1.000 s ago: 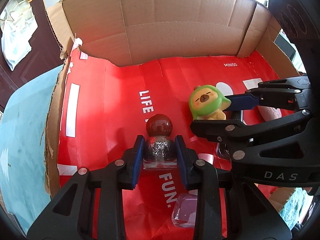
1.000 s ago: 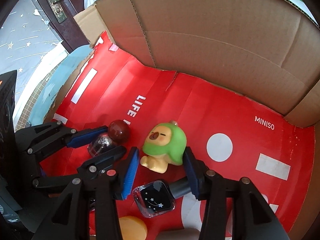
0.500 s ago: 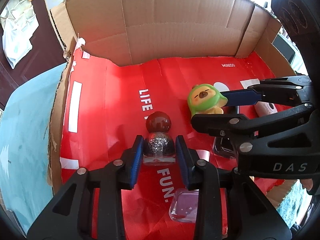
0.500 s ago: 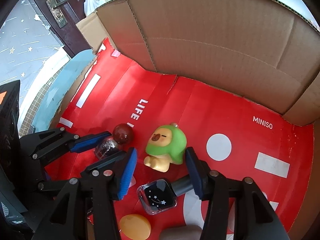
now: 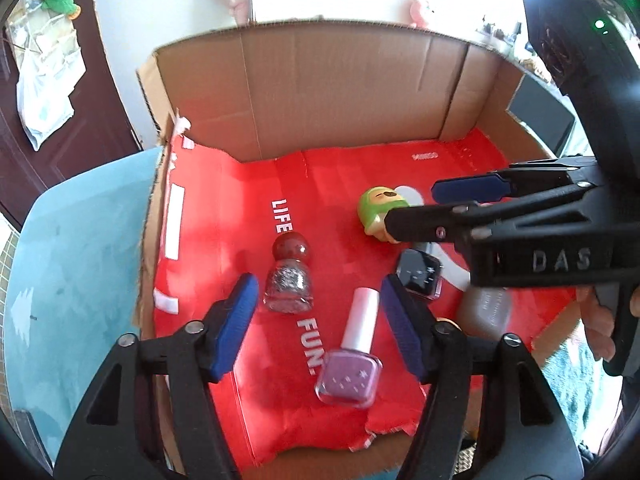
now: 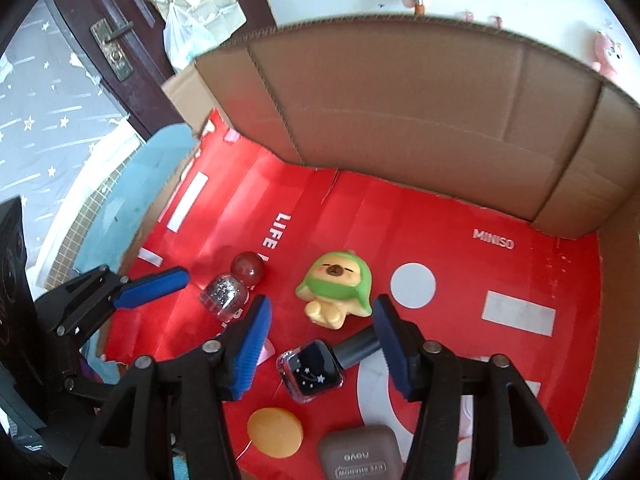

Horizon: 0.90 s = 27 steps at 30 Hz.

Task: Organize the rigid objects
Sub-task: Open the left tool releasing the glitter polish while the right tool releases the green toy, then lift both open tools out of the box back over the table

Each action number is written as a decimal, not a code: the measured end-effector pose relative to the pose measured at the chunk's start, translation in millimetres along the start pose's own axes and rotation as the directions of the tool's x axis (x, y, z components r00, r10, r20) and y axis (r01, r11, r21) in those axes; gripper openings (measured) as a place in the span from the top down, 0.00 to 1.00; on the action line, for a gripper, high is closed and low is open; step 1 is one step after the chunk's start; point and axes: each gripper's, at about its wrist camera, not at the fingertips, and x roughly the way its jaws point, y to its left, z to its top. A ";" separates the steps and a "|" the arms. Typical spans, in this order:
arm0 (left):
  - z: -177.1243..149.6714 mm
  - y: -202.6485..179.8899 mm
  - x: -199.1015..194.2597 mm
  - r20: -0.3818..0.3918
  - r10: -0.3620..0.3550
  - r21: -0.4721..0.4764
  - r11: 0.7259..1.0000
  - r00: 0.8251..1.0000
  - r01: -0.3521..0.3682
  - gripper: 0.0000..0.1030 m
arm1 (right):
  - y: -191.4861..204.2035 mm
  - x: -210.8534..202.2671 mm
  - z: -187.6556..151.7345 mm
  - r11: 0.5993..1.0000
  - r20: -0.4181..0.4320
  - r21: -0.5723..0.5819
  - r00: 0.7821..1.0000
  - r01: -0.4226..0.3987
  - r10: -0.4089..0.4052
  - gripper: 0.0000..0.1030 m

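Two black hand-held grippers with blue pads hover over a shallow cardboard box (image 5: pixel 340 92) lined with red printed paper (image 6: pixel 440 216). The left gripper (image 5: pixel 316 320) has just been opening and stands released, its pads clear of everything. Just ahead of its left pad lies a clear glitter-filled nail polish bottle with a round dark red cap (image 5: pixel 289 280), touching neither pad. Between the pads, nearer the right one, lies a lilac square nail polish bottle with a white cap (image 5: pixel 352 364), also untouched.

The right gripper (image 6: pixel 320 344) has likewise just been opening and is released. Just ahead of its pads sits a small yellow figurine in a green hood (image 6: pixel 336 296), free of both. Beneath the pads lies a dark blue square nail polish bottle with stars and a grey cap (image 6: pixel 316 368), its cap close to the right pad. Nearer the camera are an orange round disc (image 6: pixel 274 432) and a brown rounded case with printed lettering (image 6: pixel 360 456).

The two grippers stand close, side by side, the left one's pad reaching towards the glitter bottle in the right wrist view. Beyond the objects the red floor lies open up to the tall back wall. A low wall bounds the left side, with a pale blue surface (image 5: pixel 72 272) outside it.
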 end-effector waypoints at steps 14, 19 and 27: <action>-39.4 -8.3 -96.3 0.211 0.003 -0.017 1.000 0.977 0.001 0.23 | 14.5 -101.0 -46.4 0.999 0.226 0.029 0.974 -0.021 0.014 0.25; -54.8 -14.7 -124.7 0.277 0.002 -0.030 1.000 0.961 0.007 0.19 | 24.8 -138.0 -74.5 0.999 0.317 0.029 0.947 0.039 -0.046 0.16; -87.7 -36.1 -161.4 0.399 -0.006 -0.022 1.000 0.917 0.016 0.10 | 42.6 -193.8 -138.7 0.992 0.453 0.046 0.883 0.119 -0.126 0.00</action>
